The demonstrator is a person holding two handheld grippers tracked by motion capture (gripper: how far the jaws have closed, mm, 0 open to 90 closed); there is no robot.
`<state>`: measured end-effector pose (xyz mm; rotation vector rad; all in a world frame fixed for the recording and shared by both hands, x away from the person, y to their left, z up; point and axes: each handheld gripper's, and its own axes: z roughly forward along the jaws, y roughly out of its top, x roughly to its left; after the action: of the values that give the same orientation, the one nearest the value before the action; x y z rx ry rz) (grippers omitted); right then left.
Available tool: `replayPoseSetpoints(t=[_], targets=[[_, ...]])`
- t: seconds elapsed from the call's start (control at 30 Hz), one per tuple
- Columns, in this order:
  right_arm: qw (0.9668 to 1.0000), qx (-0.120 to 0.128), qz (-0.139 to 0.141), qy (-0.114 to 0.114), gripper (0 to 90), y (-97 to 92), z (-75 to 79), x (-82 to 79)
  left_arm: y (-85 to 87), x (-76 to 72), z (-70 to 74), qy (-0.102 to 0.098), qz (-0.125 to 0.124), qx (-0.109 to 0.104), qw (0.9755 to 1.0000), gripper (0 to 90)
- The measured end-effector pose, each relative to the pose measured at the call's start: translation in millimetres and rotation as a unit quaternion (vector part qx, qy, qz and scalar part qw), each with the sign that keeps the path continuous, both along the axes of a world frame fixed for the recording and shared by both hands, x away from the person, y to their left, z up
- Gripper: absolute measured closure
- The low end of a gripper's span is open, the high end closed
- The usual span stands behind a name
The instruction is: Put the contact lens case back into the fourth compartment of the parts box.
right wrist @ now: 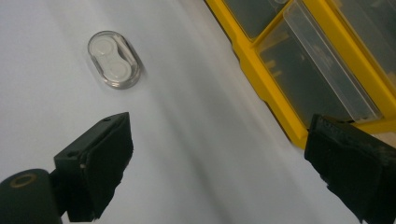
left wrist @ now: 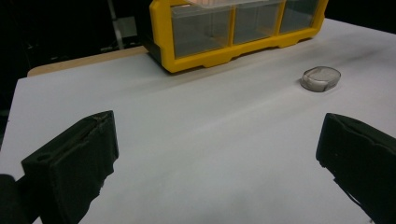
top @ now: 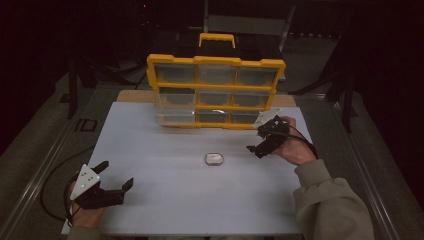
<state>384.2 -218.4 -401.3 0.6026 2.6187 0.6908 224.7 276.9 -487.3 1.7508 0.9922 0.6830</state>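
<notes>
A white table (top: 165,200) sits in a dark room; beyond its edges the surroundings are too dim to make out. At the far side of the table stands a yellow organizer case (top: 216,91) with a handle on top and three rows of clear-fronted drawers. What the drawers hold cannot be told through the murky plastic. In the left gripper view the case is cut off at the top edge, and in the right gripper view only its lower corner shows, one clear drawer front standing ajar.

The right hand (top: 295,150), in a tan sleeve, comes in from the lower right with the wrist bent inward. Its right gripper (top: 256,141) hovers just in front of the case's lower right corner, jaws spread wide with nothing between them.

The left hand is partly cut off at the bottom edge. The left gripper (top: 116,175) is low over the near left part of the table, jaws also spread wide and empty, pointing toward the middle.

A small clear oval container (top: 214,159) lies flat near the table's centre, between the two grippers and closer to the right one, touching neither. The right gripper view shows two round wells inside it.
</notes>
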Motion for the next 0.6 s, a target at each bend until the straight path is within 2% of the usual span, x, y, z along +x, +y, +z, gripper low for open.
replayPoseSetpoints(t=[0.37, 0.6], targets=[[0.9999, -0.007, -0.003, 0.008, 7.2, 6.4, -4.7, 11.5, -0.2, 0.0, -0.2, 0.000, -0.001, 0.000, 1.0000, 0.0], [0.9998, -0.011, 0.007, 0.013, 7.3, 18.0, -10.9, 15.0, 0.1, -0.3, -0.1, -0.002, 0.000, -0.001, 1.0000, 0.0]])
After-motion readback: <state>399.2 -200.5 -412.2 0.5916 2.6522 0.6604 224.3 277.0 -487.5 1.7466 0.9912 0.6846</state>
